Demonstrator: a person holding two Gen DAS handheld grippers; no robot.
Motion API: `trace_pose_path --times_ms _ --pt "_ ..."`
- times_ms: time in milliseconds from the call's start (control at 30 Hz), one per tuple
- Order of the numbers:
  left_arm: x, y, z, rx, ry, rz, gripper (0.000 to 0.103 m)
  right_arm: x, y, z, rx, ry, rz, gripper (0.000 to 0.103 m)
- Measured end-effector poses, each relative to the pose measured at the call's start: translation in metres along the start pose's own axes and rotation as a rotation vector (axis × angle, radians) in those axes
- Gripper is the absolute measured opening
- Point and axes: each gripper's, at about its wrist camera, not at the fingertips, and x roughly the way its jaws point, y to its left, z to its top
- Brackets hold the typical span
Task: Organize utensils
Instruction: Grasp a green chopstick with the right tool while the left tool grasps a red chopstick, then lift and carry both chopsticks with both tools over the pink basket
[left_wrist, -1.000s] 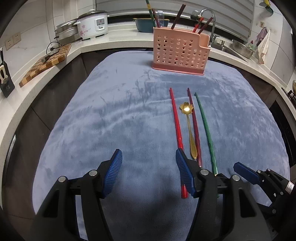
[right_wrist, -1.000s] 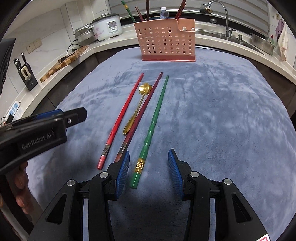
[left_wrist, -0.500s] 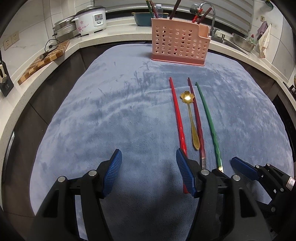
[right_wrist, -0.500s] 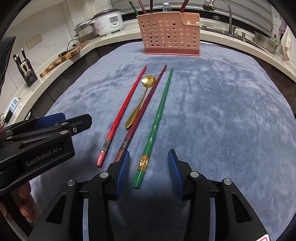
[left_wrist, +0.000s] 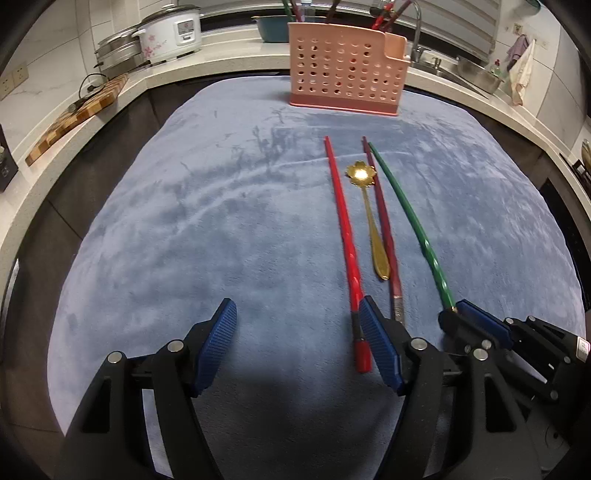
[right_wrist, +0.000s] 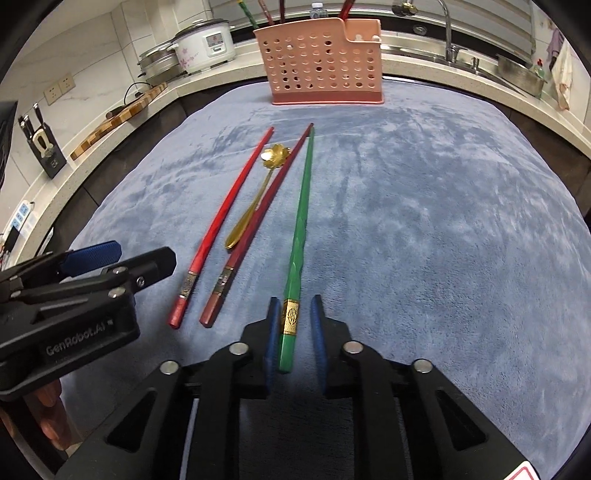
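Two changes since a second ago: the right gripper (right_wrist: 293, 334), its jaws just closed in, now clamps the green chopstick (right_wrist: 301, 229) lying on the blue cloth (right_wrist: 424, 229); the left gripper (left_wrist: 295, 343) spreads wider, holding nothing.

Spoon (left_wrist: 371, 218) lies between chopsticks (left_wrist: 343, 221) before the holder (left_wrist: 347, 70).

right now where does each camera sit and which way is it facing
Left wrist: sits on the left gripper, looks forward and down over the cloth at the pink rack; its own open fingers show, with the right gripper at right.
Right wrist: sits on the right gripper, same heading; its fingers, just closed about the green chopstick, show, with the left gripper at left.
Shared: rack, cloth, three chopsticks, gold spoon.
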Motion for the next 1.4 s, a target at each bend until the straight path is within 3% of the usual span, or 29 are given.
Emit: trace_pose_path --times_ms 467,667,1000,1400 --pt "0.008 -0.011 -0.008 0.019 0.042 -0.057 0.064 -0.007 -0.013 -0.005 0.041 -0.007 -0.009 0.007" --pt "0.011 -0.012 -0.011 0.028 0.048 -0.056 0.05 -0.009 -0.018 -0.007 0.052 -0.007 -0.011 0.007" --pt "0.008 -0.013 -0.011 0.05 0.035 -0.066 0.008 -0.01 -0.018 -0.007 0.051 -0.009 -0.013 0.007" --pt "-0.018 -0.013 0.0 0.047 -0.032 -0.068 0.007 -0.039 -0.019 0.001 0.02 -0.088 -0.028 0.007"
